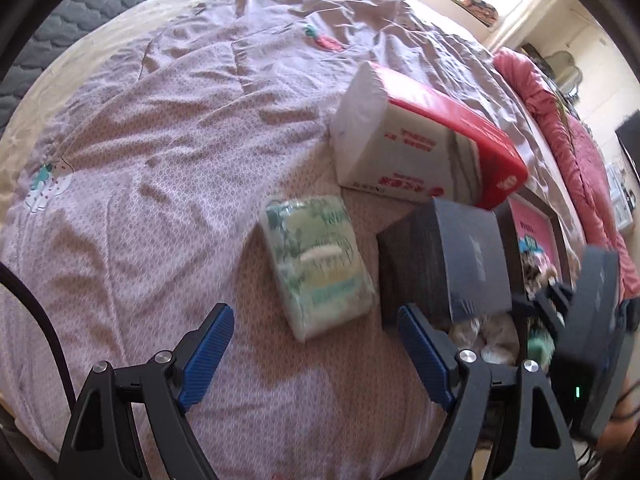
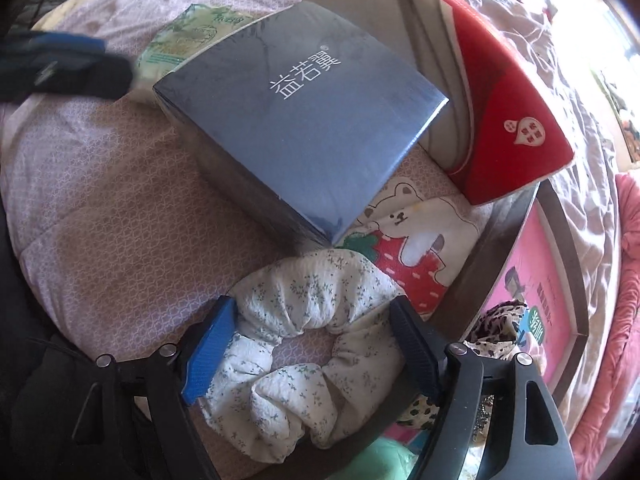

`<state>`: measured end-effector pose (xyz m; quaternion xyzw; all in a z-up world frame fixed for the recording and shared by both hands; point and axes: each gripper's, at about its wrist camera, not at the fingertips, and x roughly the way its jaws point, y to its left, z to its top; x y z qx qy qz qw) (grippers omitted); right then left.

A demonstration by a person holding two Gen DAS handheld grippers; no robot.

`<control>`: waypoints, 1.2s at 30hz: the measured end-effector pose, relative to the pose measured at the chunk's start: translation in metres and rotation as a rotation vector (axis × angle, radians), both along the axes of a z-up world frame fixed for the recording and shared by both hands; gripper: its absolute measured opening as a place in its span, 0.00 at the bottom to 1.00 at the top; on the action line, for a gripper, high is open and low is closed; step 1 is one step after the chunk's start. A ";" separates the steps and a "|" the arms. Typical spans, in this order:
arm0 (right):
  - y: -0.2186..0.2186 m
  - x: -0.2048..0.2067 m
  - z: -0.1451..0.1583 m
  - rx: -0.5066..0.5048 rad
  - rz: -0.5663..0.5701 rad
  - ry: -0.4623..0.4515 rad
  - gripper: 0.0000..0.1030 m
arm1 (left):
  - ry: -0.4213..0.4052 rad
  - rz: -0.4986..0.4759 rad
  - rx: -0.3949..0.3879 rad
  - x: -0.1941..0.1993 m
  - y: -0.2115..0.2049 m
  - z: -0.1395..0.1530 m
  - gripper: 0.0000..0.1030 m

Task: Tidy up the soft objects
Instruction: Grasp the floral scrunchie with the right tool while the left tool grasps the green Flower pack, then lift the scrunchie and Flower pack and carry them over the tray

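The bed carries all items on a pink patterned quilt. The largest item, a red-and-white tissue pack, lies tilted near the bed's right edge. A dark blue box with white characters sits just beside it, its far corner touching the pack. A green-printed tissue packet lies left of the box, apart from it.

A dark-framed tray with a pink printed floor sits at the bed's right edge. It contains a leopard-print fabric piece; the right gripper's finger cuts off most of the tray's contents. A bear-and-strawberry cloth lies against the tray's wall, partly under the blue box.

The white floral scrunchie rests on the quilt near the bed's front edge, overlapping the tray's rim. The right gripper stands wide, jaws straddling the scrunchie; whether the pads press it is unclear. The left gripper stands wide with nothing between its jaws, above the quilt near the green packet. A green item below the scrunchie is cut off.
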<state>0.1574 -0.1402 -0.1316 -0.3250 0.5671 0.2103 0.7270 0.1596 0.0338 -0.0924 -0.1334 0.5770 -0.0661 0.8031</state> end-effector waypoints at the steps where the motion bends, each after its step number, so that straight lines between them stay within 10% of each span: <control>1: -0.002 0.001 0.001 0.008 -0.009 -0.012 0.78 | 0.013 0.014 0.000 0.005 0.001 -0.003 0.81; 5: -0.009 -0.011 0.003 0.113 -0.053 0.013 0.40 | 0.059 0.053 0.010 0.023 0.000 -0.018 0.81; 12: -0.037 -0.037 0.019 0.304 -0.194 -0.048 0.16 | 0.072 0.072 0.075 0.040 -0.013 -0.029 0.82; 18: -0.075 -0.052 0.047 0.515 -0.316 -0.085 0.15 | 0.054 0.103 0.047 0.038 -0.008 -0.030 0.47; 36: -0.088 -0.075 0.124 0.707 -0.419 -0.274 0.15 | -0.168 -0.046 -0.023 -0.021 -0.030 0.066 0.42</control>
